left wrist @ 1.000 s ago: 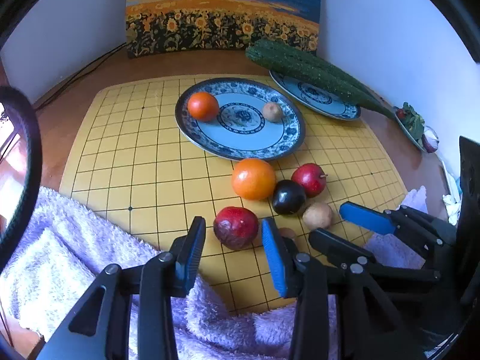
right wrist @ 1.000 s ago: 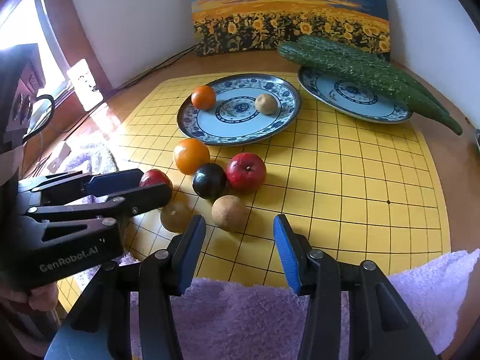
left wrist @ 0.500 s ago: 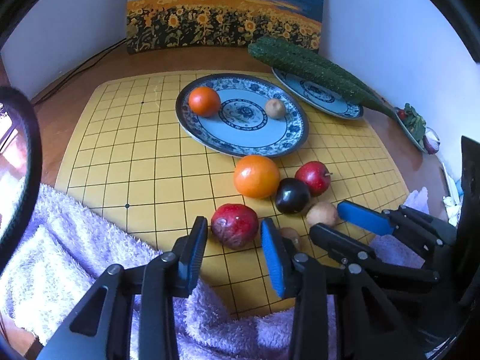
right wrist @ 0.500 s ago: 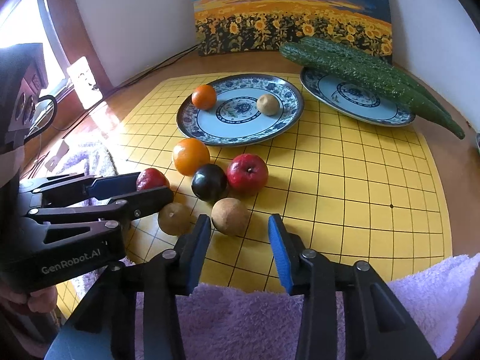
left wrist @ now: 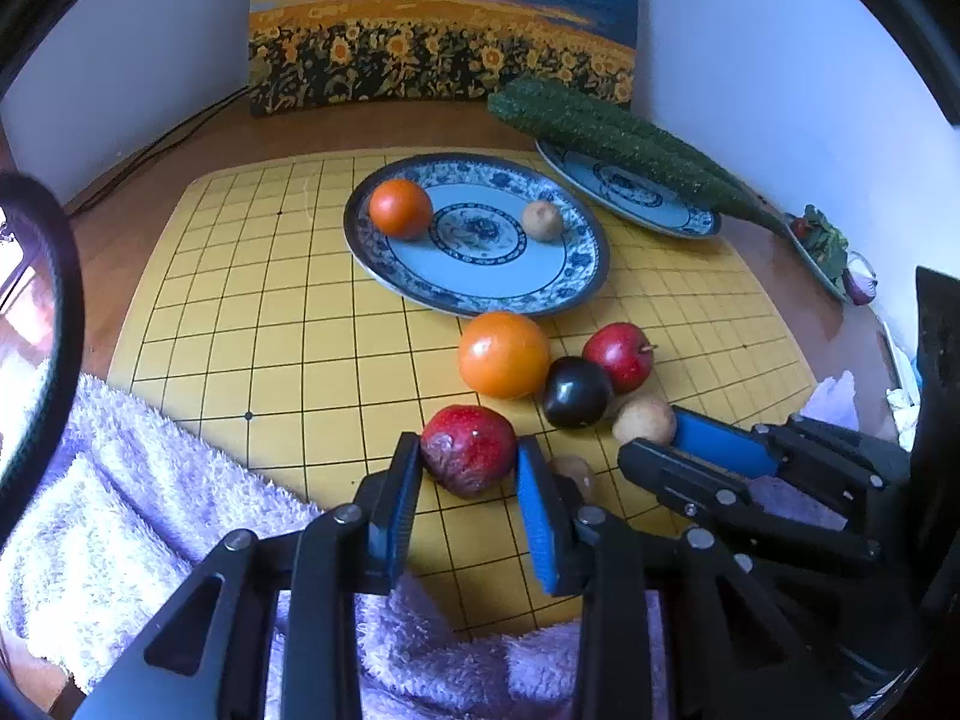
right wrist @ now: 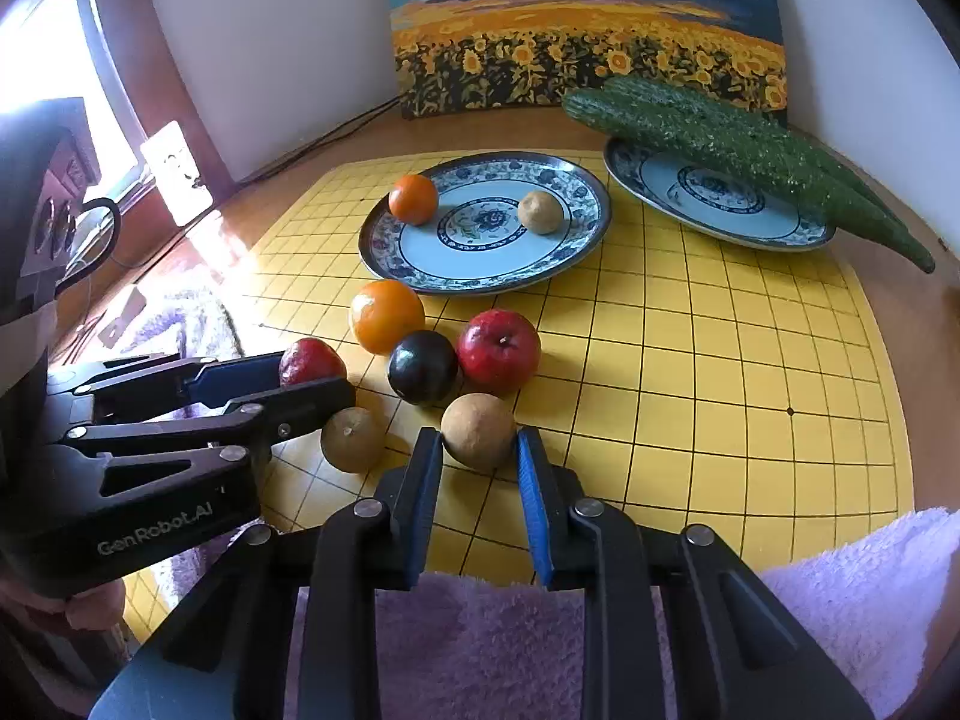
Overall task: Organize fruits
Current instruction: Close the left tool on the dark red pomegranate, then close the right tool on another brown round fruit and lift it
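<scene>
A yellow black-gridded board carries a blue-and-white floral plate, beside a lilac towel.

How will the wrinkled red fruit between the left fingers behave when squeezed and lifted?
The red fruit is round, so it could roll on the mat. Its shrivelled patch suggests soft skin. The left gripper brackets it, probably centred.

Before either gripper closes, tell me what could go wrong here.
1. The left gripper brackets the wrinkled red fruit, with a small brown fruit just behind its right finger; closing may knock it rolling.
2. The right gripper only reaches the near half of the round tan fruit, so it could squirt forward into the dark plum.
</scene>
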### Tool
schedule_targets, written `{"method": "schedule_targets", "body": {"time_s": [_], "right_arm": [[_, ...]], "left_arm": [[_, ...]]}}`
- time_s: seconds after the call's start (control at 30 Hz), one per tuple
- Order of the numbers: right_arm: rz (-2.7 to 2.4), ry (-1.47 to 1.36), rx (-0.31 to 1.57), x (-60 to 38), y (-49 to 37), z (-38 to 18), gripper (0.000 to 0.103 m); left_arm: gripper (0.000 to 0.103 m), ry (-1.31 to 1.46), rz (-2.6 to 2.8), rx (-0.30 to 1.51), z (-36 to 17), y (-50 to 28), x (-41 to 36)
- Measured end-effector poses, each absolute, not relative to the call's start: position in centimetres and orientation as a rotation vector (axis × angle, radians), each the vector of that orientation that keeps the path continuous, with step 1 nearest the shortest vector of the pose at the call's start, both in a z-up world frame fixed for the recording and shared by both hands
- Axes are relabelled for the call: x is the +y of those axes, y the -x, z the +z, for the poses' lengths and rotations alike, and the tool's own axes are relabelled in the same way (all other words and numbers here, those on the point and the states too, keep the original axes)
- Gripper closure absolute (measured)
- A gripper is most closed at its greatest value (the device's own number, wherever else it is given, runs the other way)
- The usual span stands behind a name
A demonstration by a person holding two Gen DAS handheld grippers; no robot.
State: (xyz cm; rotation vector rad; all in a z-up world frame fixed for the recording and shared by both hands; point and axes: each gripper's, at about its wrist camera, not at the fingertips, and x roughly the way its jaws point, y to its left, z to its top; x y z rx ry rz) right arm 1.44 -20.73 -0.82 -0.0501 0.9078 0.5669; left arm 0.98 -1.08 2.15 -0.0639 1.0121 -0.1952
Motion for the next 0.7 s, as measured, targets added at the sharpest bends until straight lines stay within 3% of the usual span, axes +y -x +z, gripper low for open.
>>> {"method": "schedule_targets", "body": {"time_s": [0.4, 0.7], "right_arm": [[0.571, 0.041, 0.874, -21.0, -1.2, 0.6, 0.077], [0.577, 0.042, 0.857, -21.0, -1.4, 1.3, 0.083]], "left_arm": [[0.07, 0.064, -0.198, 0.977, 3.7, -0.8, -1.0], [0.07, 0.066, -0.192, 0.964, 4.4, -1.0, -0.8]]}}
